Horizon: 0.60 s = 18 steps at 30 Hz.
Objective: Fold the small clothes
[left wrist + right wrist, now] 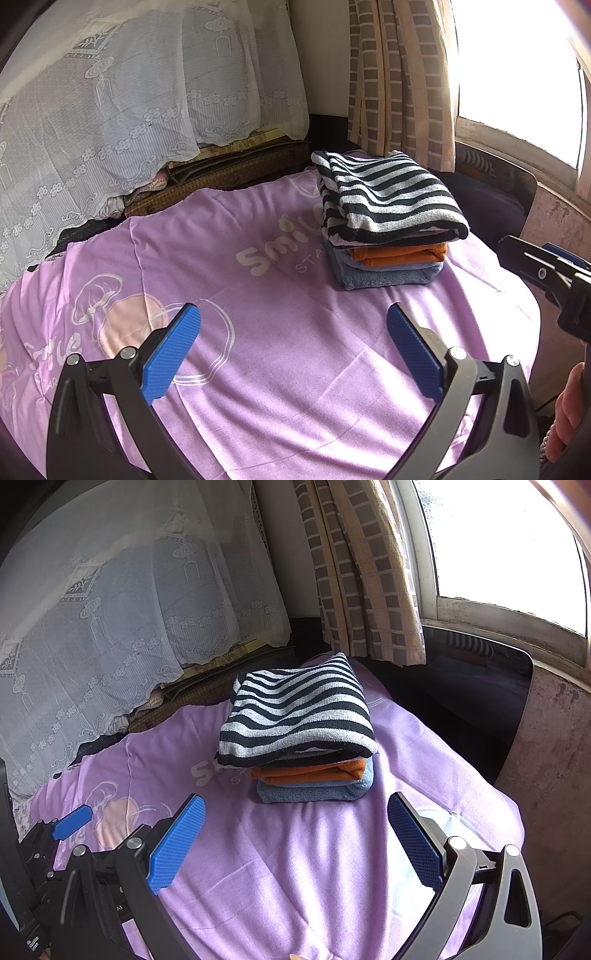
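Note:
A stack of folded clothes sits on the purple sheet (280, 369): a black-and-white striped piece (388, 195) on top, an orange piece (399, 254) under it, a blue piece (384, 277) at the bottom. The same stack shows in the right wrist view, striped piece (295, 716), orange piece (314, 771), blue piece (314, 792). My left gripper (293, 347) is open and empty, low over the sheet, short of the stack. My right gripper (295, 834) is open and empty, just in front of the stack. The right gripper shows at the left view's right edge (550, 269).
A white lace cover (129, 110) hangs over furniture at the back left. A checked curtain (399, 81) and a bright window (517, 66) stand at the back right. A dark panel (480, 701) lies beyond the sheet's (295, 886) right edge.

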Tool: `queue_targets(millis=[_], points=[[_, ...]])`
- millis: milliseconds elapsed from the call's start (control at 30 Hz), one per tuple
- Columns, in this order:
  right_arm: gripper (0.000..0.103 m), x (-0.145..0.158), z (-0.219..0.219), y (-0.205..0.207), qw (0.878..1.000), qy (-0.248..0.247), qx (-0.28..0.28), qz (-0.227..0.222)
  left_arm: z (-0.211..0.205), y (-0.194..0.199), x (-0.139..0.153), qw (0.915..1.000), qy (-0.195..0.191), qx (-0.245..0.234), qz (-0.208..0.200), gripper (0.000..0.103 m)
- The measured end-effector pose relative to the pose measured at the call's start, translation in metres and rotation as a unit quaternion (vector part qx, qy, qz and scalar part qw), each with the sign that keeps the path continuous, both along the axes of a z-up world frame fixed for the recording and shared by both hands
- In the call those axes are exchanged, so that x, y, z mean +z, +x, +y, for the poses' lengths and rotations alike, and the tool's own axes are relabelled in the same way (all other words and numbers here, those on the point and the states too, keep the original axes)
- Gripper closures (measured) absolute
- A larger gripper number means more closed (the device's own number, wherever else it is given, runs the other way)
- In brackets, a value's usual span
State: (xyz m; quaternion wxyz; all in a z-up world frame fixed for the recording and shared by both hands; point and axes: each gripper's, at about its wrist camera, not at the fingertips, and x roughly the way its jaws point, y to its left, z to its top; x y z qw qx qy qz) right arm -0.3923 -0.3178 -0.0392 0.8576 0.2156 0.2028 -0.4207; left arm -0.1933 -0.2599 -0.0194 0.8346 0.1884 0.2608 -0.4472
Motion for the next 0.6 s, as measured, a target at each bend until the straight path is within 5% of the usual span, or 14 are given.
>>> queue_targets(millis=[600], points=[[0.004,0.0012,0.0018,-0.0009,1.000,0.001,-0.001,-0.002,0.0003,0.0029,0.0020,0.9999,0.000,0.006,0.008,0.005]])
